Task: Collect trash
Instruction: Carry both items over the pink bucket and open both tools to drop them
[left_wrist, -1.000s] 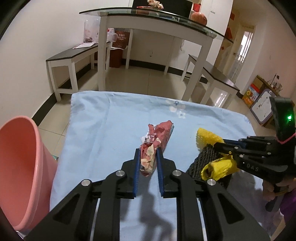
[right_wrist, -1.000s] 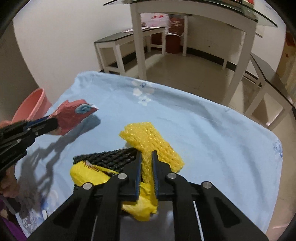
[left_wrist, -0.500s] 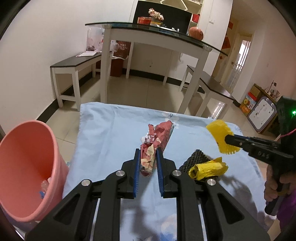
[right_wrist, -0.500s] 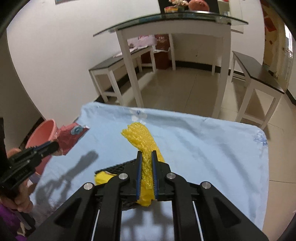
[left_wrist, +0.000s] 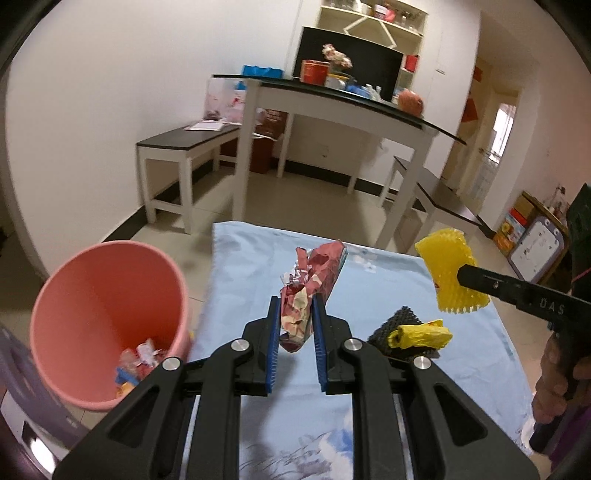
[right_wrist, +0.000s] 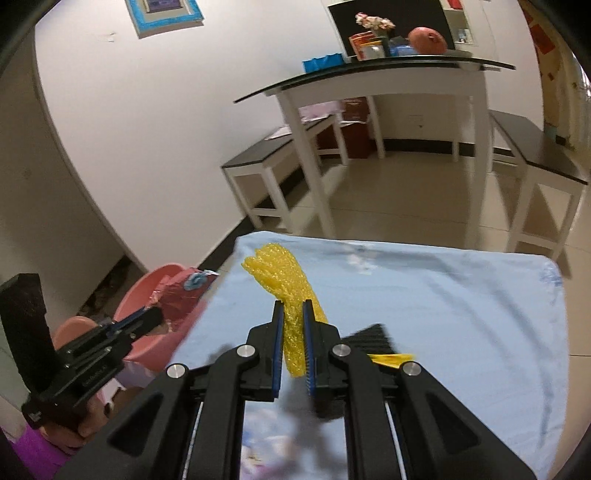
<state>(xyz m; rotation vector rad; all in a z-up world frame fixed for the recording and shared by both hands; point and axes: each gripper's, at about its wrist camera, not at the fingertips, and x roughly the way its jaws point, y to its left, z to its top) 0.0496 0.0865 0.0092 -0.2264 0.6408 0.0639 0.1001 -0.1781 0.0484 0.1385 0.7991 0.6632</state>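
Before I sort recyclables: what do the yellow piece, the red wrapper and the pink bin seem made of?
Yellow net sleeve: looks like soft plastic foam mesh, matte, with open cells.
Red wrapper: probably printed paper or foil, crumpled, with torn whitish edges.
Pink bin: apparently moulded plastic, with smooth walls of even colour.

left wrist cam: rides behind left claw (left_wrist: 293, 314), looks forward and down over blue-clothed surface (left_wrist: 369, 295), close | right wrist cam: same mount on right claw (right_wrist: 293, 325), aimed down, angled leftward | shared: surface (right_wrist: 443, 295), pink bucket (left_wrist: 103, 314) (right_wrist: 147, 288), white table (left_wrist: 332, 107) (right_wrist: 369, 81); each view catches the other claw
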